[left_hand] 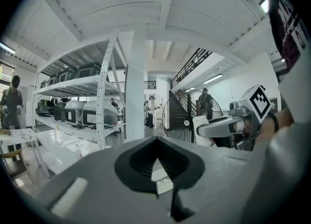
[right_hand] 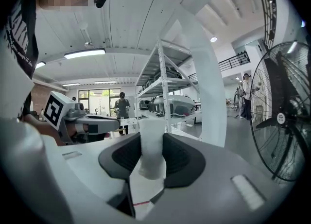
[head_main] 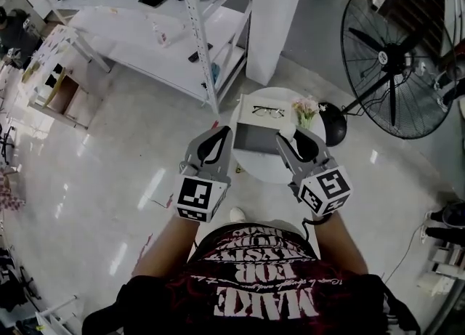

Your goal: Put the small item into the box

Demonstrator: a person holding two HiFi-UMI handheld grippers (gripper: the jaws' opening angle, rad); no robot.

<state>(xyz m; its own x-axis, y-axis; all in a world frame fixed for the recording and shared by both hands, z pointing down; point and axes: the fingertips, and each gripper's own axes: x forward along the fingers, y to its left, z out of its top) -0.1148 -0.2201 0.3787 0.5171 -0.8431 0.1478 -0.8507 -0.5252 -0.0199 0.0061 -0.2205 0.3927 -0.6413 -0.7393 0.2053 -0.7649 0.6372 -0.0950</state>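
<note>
A grey open box (head_main: 254,139) sits on a small round white table (head_main: 270,169) below both grippers. My right gripper (head_main: 285,137) hovers over the box's right edge, shut on a small white item (head_main: 288,131). In the right gripper view the white item (right_hand: 152,149) stands upright between the jaws of that gripper (right_hand: 152,143). My left gripper (head_main: 223,133) hangs by the box's left edge, and in its own view its jaws (left_hand: 155,143) meet at the tips with nothing between them.
Black glasses (head_main: 268,112) and a small pot of flowers (head_main: 305,110) lie on the table behind the box. A large floor fan (head_main: 396,72) stands to the right, a white shelving rack (head_main: 196,28) and pillar (head_main: 276,14) behind.
</note>
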